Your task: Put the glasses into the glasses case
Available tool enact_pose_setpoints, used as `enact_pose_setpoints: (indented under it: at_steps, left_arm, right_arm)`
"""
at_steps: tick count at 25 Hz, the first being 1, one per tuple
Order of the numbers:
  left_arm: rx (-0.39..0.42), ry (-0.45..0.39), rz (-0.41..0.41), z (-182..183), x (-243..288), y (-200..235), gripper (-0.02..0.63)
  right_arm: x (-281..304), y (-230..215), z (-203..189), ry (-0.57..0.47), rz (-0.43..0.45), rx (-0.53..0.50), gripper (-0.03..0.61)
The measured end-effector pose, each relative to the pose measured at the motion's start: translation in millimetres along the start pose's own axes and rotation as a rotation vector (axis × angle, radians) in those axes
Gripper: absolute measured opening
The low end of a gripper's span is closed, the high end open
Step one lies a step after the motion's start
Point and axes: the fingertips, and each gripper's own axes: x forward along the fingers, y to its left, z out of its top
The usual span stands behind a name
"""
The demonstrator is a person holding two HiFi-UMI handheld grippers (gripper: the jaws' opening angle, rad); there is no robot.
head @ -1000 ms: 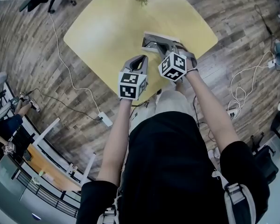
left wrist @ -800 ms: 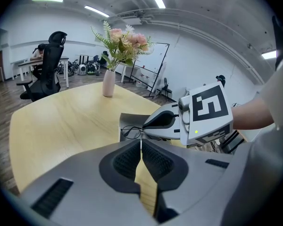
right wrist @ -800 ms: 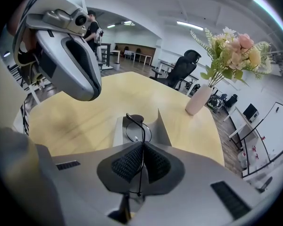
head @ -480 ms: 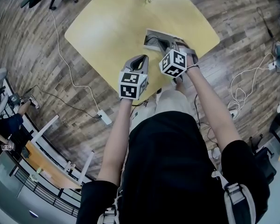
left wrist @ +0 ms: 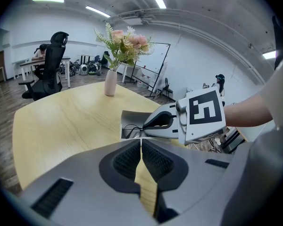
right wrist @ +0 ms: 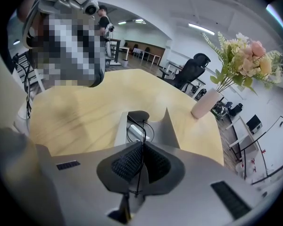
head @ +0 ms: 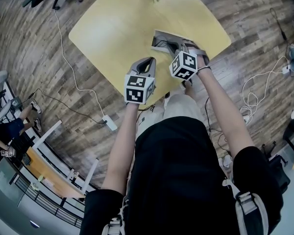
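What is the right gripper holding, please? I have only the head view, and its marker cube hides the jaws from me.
Observer: The right gripper is shut on the thin black frame of the glasses.
Operator: Thank you. Where are the glasses relative to the case?
Observer: Their lens end hangs in the open mouth of the grey glasses case; I cannot tell whether they touch its floor.
Operator: And is the left gripper holding anything?
Observer: No. The left gripper is shut with nothing between its pads, above the table, with the case beyond its tips.
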Motion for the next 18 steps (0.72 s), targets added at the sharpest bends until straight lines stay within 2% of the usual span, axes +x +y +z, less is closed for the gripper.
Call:
enact_pose_setpoints:
  at_steps: [18]
  left_arm:
    - [-0.005, 0.000, 0.023, 0.7, -5.7, -8.0, 0.028]
  right_arm:
    - [-5.7, -2.1, -1.4, -0.004, -0.012, -0.005, 0.040]
